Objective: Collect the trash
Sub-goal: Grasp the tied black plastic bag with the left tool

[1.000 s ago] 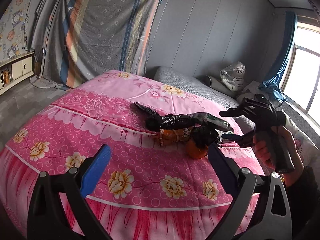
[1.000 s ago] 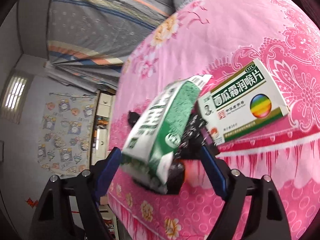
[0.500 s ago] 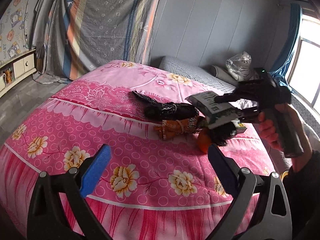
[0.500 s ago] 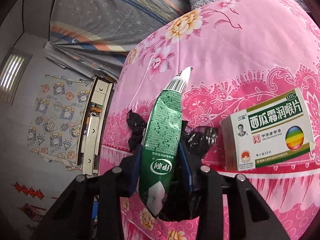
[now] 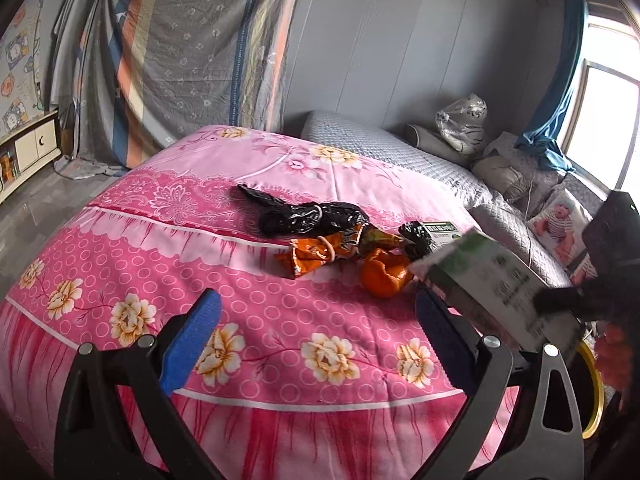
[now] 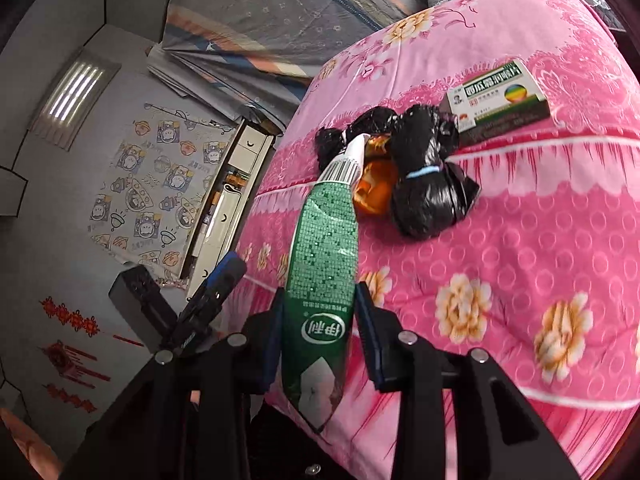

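Observation:
My right gripper (image 6: pixel 320 320) is shut on a flattened green milk carton (image 6: pixel 324 260) and holds it in the air off the near side of the pink bed (image 6: pixel 540 240). In the left wrist view the carton (image 5: pixel 492 280) shows blurred at the right edge. On the bed lies a pile of trash: a knotted black bag (image 6: pixel 428 184), an orange peel (image 5: pixel 384 276), an orange wrapper (image 5: pixel 320 254), a long black bag (image 5: pixel 308 216) and a green and white medicine box (image 6: pixel 500 96). My left gripper (image 5: pixel 316 316) stands open over the bed's front part with nothing between its fingers.
A grey quilt (image 5: pixel 400 152) with pillows and a clear plastic bag (image 5: pixel 460 120) lies at the head of the bed. A yellow-rimmed round thing (image 5: pixel 592 384) sits low on the right beside the bed. A low cabinet (image 5: pixel 28 148) stands at the left wall.
The right gripper shut on the green carton, lifted it off the trash pile and drew it back from the pile toward the bed's near side. The left gripper barely shifted.

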Motion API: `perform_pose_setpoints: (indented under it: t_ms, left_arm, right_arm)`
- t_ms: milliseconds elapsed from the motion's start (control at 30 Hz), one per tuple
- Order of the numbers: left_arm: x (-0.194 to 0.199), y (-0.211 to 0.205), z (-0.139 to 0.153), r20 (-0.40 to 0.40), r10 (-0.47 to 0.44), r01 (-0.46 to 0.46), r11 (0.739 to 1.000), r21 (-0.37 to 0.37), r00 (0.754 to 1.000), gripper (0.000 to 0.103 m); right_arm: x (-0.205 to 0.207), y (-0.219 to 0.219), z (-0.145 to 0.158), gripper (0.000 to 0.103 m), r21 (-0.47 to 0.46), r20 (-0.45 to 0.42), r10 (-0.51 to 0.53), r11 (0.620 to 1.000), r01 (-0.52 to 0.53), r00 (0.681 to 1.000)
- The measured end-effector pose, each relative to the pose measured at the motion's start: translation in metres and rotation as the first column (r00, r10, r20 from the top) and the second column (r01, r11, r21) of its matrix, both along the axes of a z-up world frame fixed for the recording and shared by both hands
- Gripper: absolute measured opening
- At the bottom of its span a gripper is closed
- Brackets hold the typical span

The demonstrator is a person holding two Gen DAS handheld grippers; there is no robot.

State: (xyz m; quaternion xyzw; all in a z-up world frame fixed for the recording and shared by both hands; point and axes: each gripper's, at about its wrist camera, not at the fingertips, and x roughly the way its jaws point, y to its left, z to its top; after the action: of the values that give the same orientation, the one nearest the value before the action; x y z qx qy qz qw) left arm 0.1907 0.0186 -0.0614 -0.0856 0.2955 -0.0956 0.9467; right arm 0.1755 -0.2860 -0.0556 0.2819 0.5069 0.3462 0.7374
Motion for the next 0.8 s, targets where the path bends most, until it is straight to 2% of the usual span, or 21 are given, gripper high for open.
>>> perform_pose_setpoints:
  t_ms: [167,400,567,733,800]
  left_arm:
    - [-0.004,-0.013,0.003,0.005,-0.038,0.037,0.999,0.025,0.999,0.093]
    - [-0.005,-0.050,0.000,0.003,-0.141,0.140,0.984,0.110,0.990,0.093]
    - [0.009,-0.090,-0.005,-0.004,-0.213,0.211,0.961,0.179,0.977,0.093]
    - [0.037,-0.136,-0.018,-0.080,-0.265,0.276,0.936,0.217,0.961,0.090]
    - [0.048,-0.153,-0.025,-0.107,-0.268,0.287,0.927,0.242,0.957,0.083]
  right_arm:
    - [-0.031,-0.031,-0.010,0.032,0.085,-0.008,-0.095,0.992,0.096,0.995]
    - [-0.058,-0.091,-0.009,0.032,0.201,0.004,-0.270,0.943,0.263,0.963]
    - [-0.069,-0.110,-0.008,0.032,0.235,0.019,-0.318,0.923,0.305,0.948]
    - [-0.077,-0.122,-0.015,0.032,0.268,0.022,-0.328,0.912,0.311,0.944]
    - [-0.079,-0.124,-0.016,0.032,0.275,0.027,-0.326,0.911,0.307,0.945]
